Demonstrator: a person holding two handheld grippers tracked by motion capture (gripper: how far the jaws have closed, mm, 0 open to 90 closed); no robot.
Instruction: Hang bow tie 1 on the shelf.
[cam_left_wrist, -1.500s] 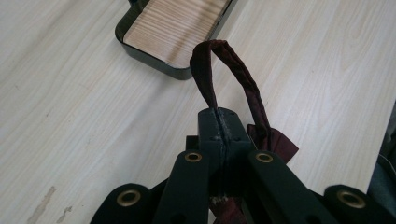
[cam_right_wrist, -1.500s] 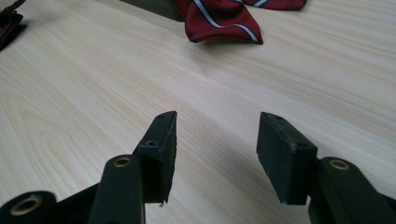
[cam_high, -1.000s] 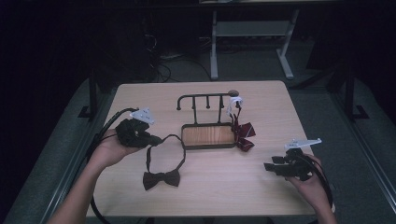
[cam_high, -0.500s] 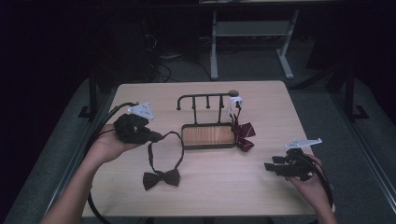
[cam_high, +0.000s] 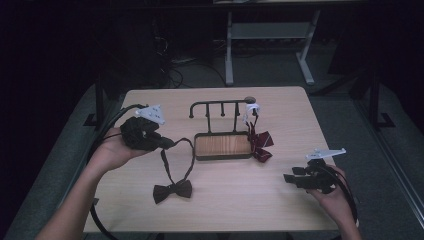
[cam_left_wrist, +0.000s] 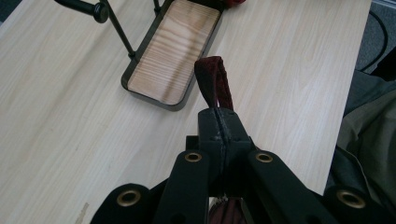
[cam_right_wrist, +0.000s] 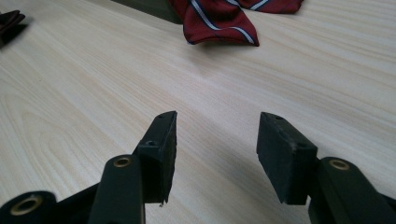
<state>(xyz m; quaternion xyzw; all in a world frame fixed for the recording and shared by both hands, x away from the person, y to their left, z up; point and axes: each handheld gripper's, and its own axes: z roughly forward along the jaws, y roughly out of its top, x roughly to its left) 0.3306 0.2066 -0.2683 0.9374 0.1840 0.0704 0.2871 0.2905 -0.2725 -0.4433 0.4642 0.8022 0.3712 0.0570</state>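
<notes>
My left gripper (cam_high: 162, 142) sits at about nine o'clock on the table (cam_high: 280, 200), its jaws pressed together on the neck strap (cam_left_wrist: 215, 83) of the dark bow tie (cam_high: 172, 190). In the left gripper view a short loop of that strap sticks out past the closed pads. From the high view the strap arcs away from the jaws and runs down to the bow, which lies flat on the wood at about seven o'clock, toward my edge. The wooden-based hook rack (cam_high: 222, 146) stands at the table's centre, just beyond the strap's arc. A red striped tie (cam_high: 259, 144) hangs from the rack's three o'clock end and spills onto the table beside the base. My right gripper (cam_high: 291, 178) rests low at about four o'clock, jaws spread wide with nothing between them, well apart from the striped tie (cam_right_wrist: 219, 21) ahead of it.
</notes>
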